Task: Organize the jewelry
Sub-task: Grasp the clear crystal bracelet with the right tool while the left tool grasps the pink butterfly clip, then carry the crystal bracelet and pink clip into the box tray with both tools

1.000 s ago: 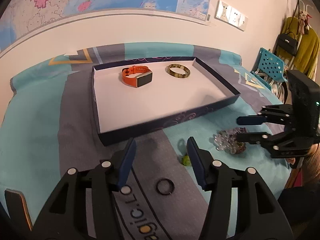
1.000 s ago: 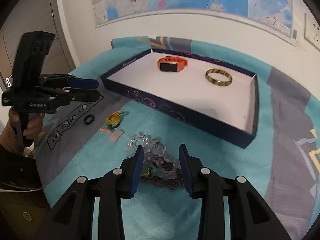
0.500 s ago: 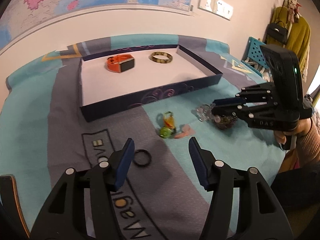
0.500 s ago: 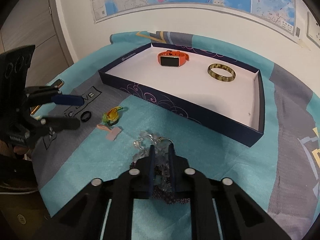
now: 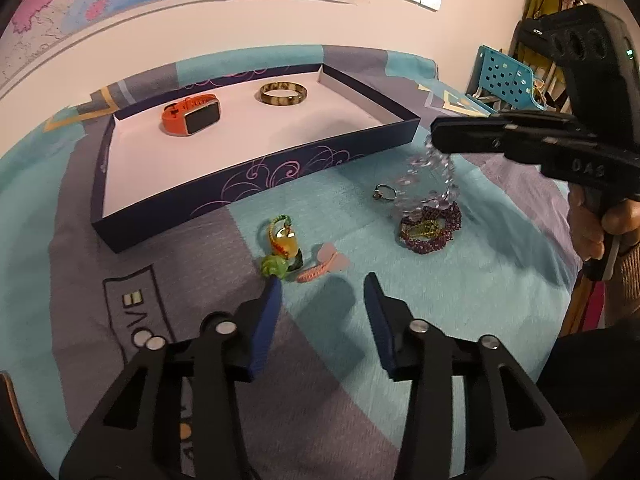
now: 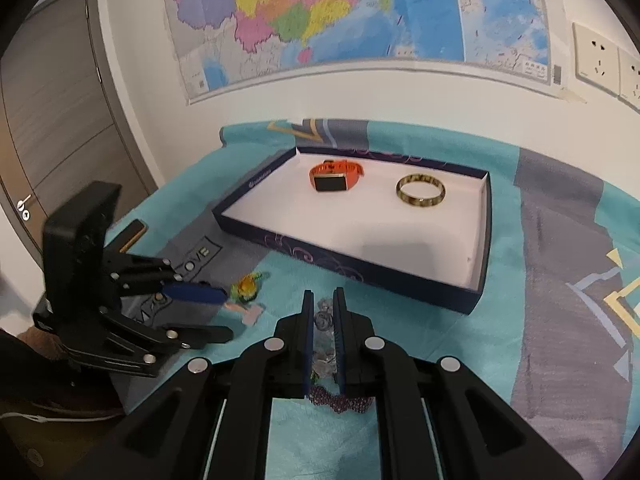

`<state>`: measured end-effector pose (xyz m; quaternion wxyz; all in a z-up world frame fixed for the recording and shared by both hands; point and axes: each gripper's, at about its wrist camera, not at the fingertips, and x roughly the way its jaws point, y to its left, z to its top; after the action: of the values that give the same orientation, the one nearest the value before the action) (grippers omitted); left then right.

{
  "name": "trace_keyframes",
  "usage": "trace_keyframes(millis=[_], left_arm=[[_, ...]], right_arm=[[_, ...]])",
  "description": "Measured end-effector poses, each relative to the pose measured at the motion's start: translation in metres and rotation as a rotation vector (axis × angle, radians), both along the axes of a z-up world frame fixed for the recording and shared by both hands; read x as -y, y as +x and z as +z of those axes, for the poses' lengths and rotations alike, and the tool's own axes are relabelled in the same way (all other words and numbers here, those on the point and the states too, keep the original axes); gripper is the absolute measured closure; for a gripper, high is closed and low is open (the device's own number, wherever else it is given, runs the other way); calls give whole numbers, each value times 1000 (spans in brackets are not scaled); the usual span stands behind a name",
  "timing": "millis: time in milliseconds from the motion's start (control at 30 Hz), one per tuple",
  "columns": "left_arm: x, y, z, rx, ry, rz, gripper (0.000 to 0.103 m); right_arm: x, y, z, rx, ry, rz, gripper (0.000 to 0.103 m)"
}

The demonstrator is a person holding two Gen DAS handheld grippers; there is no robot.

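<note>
Jewelry sits partly in the tray (image 5: 256, 172), partly loose on the bedspread (image 5: 460, 280) in front of it. Tray: dark blue wall with pink swirl print, small white logo on its left wall, unreadable. Inside, 2 items at the far side: orange smartwatch (image 5: 191, 115) and to its right a mottled bangle (image 5: 283, 93); the near half of the tray floor is bare. Right gripper (image 6: 321, 320) pressed together on a clear bead bracelet (image 5: 430, 172), which hangs blurred off the cloth just past the tray's near right corner. Under it a purple bead bracelet (image 5: 430, 230) lies on the cloth, a small silver ring (image 5: 385, 192) between it and the tray wall. Near the tray's front wall middle: 1 green-yellow charm (image 5: 280, 252), 1 pink clip (image 5: 324, 264) touching beside it. Left gripper (image 5: 322, 288) spread with jaws closing, nothing between them, left fingertip just next to the charm. Bedspread print in front of the tray's left corner reads "OVE", rest cut off. Right gripper body reads "DAS". Wall map (image 6: 360, 12) behind the tray, text too small. 3 socket plates to the map's right.
</note>
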<state>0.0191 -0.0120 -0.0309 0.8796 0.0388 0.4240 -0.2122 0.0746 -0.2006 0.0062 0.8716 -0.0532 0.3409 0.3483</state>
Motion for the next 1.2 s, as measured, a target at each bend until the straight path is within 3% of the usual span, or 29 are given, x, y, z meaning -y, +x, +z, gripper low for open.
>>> trace_keyframes(millis=[233,333,467,500,767,1200], left_arm=[[8,9,-1,1,15,-9,69],[12,11,-2,-6,20,-21,89],[15,10,-3,2,35,-23,91],[15,10,-3,0,28,-22,100],[9,12,0,-27,-43,-13,100],[-8,17,39,47,-120,2,100]], right_arm=[[3,3,7,4,38,-10,95],[6,4,10,2,52,-13,95],[7,6,11,-3,57,-21,95],[8,8,11,-7,61,-24,95],[9,8,19,10,82,-21,95],[7,22,43,58,99,-29,95]])
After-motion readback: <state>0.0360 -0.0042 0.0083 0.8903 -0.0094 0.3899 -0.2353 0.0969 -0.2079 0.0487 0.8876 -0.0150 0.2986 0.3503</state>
